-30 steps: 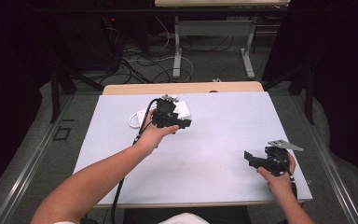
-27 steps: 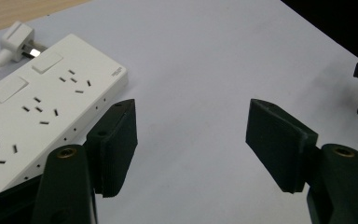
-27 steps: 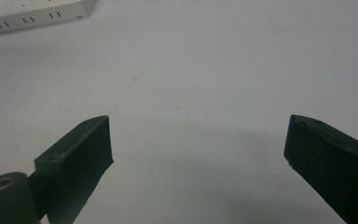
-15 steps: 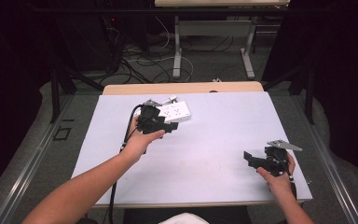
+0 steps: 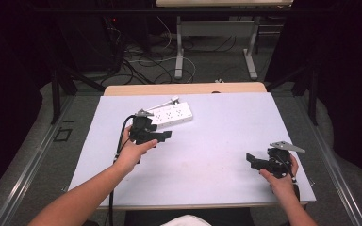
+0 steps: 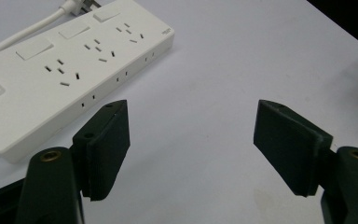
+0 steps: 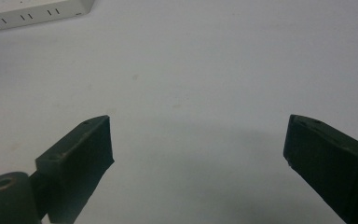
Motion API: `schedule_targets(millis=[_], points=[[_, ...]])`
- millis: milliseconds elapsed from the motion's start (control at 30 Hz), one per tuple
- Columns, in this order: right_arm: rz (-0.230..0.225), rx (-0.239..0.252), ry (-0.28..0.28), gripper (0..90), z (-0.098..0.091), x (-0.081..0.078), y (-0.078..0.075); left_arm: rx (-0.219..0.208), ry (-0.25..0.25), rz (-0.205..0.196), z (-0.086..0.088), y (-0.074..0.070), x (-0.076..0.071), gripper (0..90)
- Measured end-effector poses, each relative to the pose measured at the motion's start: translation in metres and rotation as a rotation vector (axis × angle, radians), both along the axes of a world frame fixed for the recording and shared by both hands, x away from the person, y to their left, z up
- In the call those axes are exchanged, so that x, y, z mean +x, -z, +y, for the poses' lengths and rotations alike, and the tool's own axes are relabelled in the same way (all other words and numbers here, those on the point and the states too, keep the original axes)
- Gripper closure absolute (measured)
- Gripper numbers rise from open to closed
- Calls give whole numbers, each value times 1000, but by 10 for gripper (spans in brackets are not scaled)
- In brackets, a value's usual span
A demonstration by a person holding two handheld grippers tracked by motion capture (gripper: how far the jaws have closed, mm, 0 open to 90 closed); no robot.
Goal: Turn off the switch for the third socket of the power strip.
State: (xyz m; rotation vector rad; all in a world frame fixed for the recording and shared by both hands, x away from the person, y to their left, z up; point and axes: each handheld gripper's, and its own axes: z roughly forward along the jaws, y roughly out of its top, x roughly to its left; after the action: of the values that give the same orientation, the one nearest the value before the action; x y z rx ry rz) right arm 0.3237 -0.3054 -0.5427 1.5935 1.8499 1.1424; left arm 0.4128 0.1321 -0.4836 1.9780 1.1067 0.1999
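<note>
White power strip [image 6: 70, 70] lying flat on counter [image 5: 217, 141], just beside left claw [image 6: 191, 140]; jaws just opening, spread, nothing between.

A pale table [image 5: 226, 141] stands in a dark room, with tangled cables [image 5: 146, 61] on the grey floor [image 5: 207, 70] behind

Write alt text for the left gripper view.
The left gripper stands open over the pale table, nothing between its two black jaws. A white power strip lies flat just beyond the left jaw, sockets and switches facing up, its white cord leaving at top left.
</note>
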Motion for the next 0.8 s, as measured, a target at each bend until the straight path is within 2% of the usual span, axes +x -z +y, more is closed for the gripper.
schedule_targets(millis=[33, 67, 133, 300, 367, 433, 467, 600, 767, 800], points=[[-1, -1, 1, 73, 0, 0, 0, -5, -3, 5, 1, 2, -1, 255], [-21, 2, 13, 74, 1, 1, 2, -3, 2, 8, 2, 4, -2, 247], [0, -1, -2, 74, 0, 0, 0, 7, 5, 6, 4, 8, -5, 232], [4, -7, -8, 83, 0, 0, 1, -3, 2, 4, 8, 17, -12, 218], [3, -9, -9, 88, 0, 0, 1, -1, 5, -7, 11, 18, -15, 216], [3, -8, -8, 88, 0, 0, 1, -18, 0, -17, 13, 18, -18, 212], [4, -9, -9, 87, 0, 0, 1, -11, 6, -11, 14, 18, -19, 209], [3, -11, -8, 88, 1, 1, 2, -26, 4, -19, 17, 19, -26, 185], [0, -8, -7, 88, 2, 0, 1, -11, 24, -30, 22, 21, -34, 164], [-2, -12, -11, 88, 2, 1, 1, -19, 16, -33, 22, 22, -36, 163]])
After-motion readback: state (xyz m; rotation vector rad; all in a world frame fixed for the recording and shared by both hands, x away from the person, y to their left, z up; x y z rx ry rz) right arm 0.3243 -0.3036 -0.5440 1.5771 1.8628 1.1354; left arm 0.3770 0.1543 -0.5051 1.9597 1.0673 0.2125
